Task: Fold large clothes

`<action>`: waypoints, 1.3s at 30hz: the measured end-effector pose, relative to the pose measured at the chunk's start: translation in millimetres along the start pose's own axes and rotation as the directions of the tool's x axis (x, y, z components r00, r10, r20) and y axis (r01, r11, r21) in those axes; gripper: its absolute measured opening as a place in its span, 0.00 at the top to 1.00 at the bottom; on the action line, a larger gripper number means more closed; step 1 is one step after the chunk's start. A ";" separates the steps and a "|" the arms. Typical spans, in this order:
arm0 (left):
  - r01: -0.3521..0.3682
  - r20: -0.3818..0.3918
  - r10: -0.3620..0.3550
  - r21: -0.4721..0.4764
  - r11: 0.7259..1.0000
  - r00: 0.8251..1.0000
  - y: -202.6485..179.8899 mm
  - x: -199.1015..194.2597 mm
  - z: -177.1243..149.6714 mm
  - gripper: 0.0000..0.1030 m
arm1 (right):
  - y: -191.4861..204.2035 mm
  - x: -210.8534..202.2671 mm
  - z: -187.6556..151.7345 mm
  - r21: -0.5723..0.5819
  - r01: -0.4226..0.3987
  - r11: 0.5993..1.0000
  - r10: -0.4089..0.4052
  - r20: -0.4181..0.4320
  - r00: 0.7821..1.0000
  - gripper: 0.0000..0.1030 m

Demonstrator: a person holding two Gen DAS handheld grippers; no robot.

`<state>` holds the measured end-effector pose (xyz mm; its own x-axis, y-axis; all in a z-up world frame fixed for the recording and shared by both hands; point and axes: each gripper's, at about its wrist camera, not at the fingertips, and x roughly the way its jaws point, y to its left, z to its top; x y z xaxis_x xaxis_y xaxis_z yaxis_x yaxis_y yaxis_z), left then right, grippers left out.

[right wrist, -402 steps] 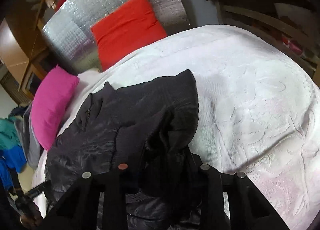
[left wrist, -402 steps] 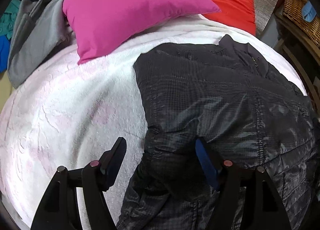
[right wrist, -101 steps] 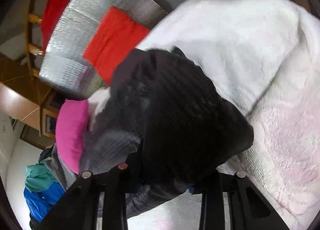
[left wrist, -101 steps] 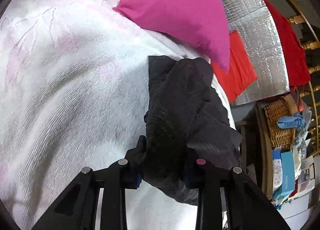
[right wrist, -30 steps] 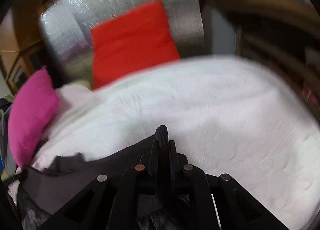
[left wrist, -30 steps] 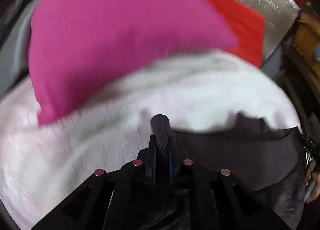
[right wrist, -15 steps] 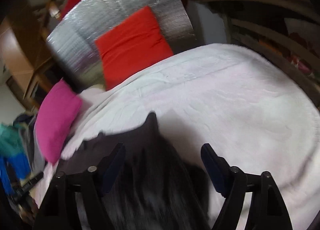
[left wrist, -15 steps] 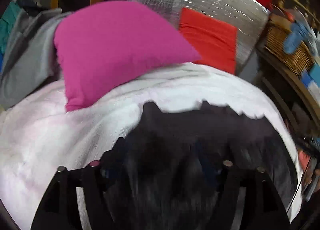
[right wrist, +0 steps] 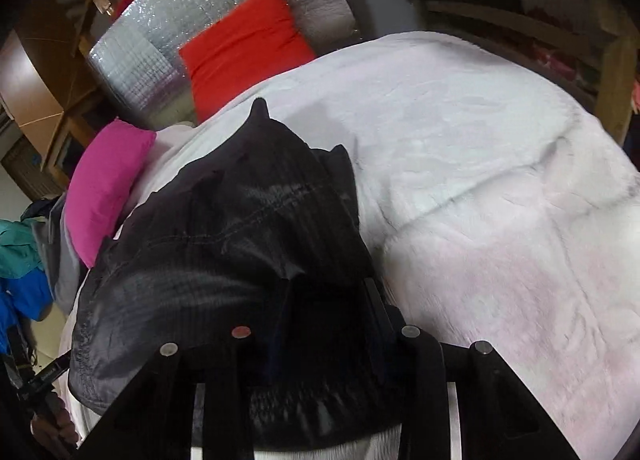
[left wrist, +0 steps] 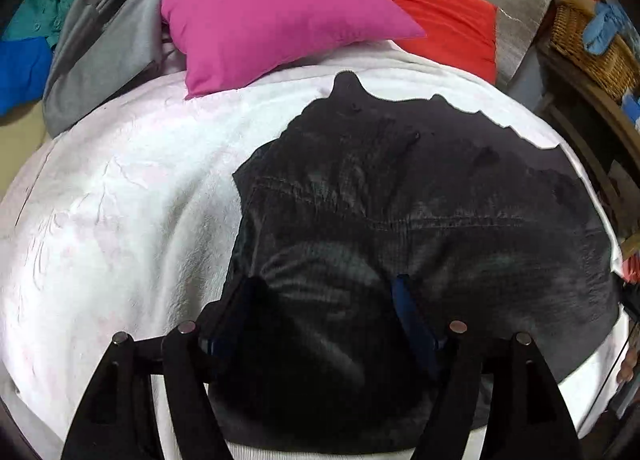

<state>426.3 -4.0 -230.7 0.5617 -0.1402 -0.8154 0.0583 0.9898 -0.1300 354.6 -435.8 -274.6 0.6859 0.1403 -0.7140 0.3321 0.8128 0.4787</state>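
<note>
Black jacket (left wrist: 420,196) spread on the bed (left wrist: 120,200).
My left gripper (left wrist: 324,300) and right gripper (right wrist: 328,300) hover over its near edge, jaws spread, holding nothing; a pink pillow (left wrist: 272,16) lies beyond.

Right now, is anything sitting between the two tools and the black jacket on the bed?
Nothing visible. The black jacket lies spread on the white blanket, directly under the open left tool and right tool. The pink pillow lies beyond it.

Soft, even indoor light, strong fisheye bending and dark vignette at edges, mild blur nearest the lens.
</note>
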 end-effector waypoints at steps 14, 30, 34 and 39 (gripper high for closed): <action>0.023 -0.056 -0.035 -0.197 0.980 0.998 54.2 -19.6 -34.9 0.22 | 1.5 -28.7 -28.2 0.030 -0.076 0.997 0.078 -0.088 0.993 0.43; 0.215 -0.093 -0.250 -0.284 0.935 0.964 83.2 19.4 43.0 0.19 | -62.3 -2.4 46.7 0.254 -0.257 0.932 0.291 -0.108 0.950 0.29; 0.315 -0.167 -0.381 -0.320 0.893 0.910 75.9 50.6 43.6 0.19 | -58.3 38.6 55.9 0.283 -0.313 0.907 0.364 -0.149 0.919 0.28; 0.365 -0.189 -0.413 -0.242 0.899 0.891 52.4 61.4 40.8 0.15 | -38.7 85.1 60.0 0.268 -0.351 0.897 0.414 -0.238 0.878 0.27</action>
<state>497.5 40.3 -264.6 0.3207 -0.5384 -0.7793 0.0576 0.8323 -0.5514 439.0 -489.3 -323.3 0.5863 0.5945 -0.5503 0.2312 0.5282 0.8170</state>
